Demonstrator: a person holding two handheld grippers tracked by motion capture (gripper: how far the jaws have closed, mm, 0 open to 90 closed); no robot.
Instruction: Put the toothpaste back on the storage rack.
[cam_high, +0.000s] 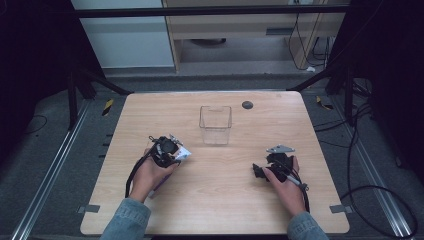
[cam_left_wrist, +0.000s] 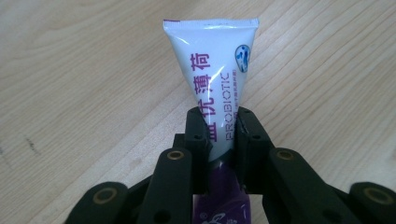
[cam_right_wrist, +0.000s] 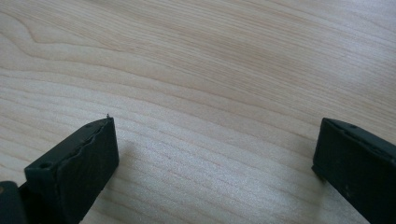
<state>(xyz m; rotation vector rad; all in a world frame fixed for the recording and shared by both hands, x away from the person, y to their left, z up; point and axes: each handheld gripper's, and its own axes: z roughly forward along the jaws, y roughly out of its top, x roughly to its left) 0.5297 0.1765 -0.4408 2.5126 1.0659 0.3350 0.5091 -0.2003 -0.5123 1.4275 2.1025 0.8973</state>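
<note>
Gripping white tube (cam_left_wrist: 215, 79) w/ left gripper (cam_high: 167, 150) at lower left of high view — jaws clamped on tube's lower body, crimped end pointing away, just over worktop (cam_high: 225, 190). Right gripper (cam_high: 272, 167) idling at lower right, jaws wide, nothing btwn them. Clear container (cam_high: 215, 125) standing at centre, well apart. Probably heading there next — keeping squeeze firm but not crushing, lifting clear of rim, lining up over opening before letting go.

One white-and-purple tube (cam_left_wrist: 215, 79), one clear plastic container (cam_high: 215, 125), two handheld grippers, left (cam_high: 172, 152) and right (cam_high: 260, 171), and one wooden table (cam_high: 225, 200) were present.
</note>
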